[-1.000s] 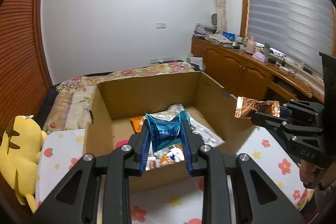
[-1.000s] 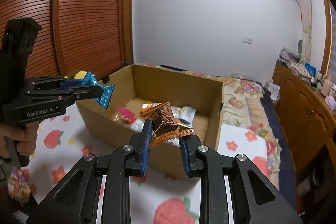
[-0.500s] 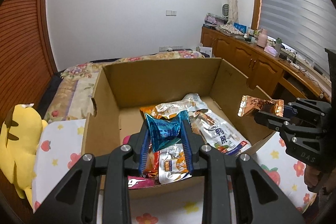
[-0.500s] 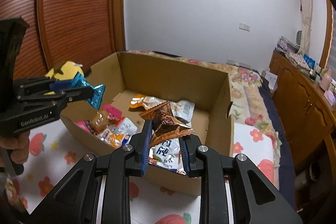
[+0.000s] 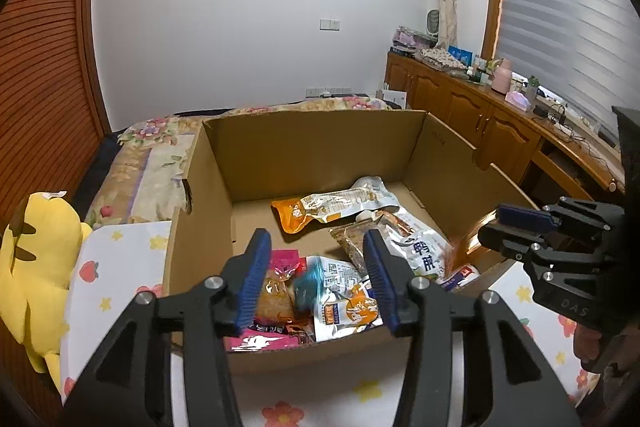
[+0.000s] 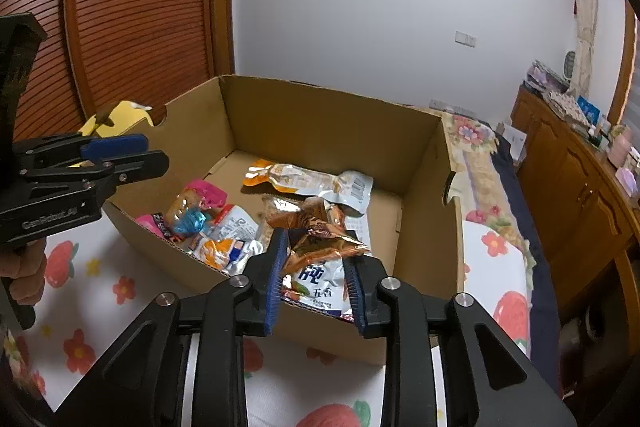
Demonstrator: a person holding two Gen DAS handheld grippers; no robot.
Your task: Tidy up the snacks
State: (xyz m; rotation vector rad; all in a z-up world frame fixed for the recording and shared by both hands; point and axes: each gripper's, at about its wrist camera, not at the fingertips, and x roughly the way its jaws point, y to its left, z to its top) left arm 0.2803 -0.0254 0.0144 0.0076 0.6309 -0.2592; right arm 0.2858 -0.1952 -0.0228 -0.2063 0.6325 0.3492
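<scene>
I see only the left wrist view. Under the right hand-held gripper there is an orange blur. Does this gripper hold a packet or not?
Observer: In the right wrist view, the jaws of the right hand-held gripper have just been opening. The orange packet is between them above the box and seems no longer pinched.
Operator: And the blue blur between my left jaws?
Observer: The jaws of the left hand-held gripper have also just been opening, and they pinch nothing. The right wrist view shows the blue packet low in the box, on or just above the pile, next to the pink packet.
</scene>
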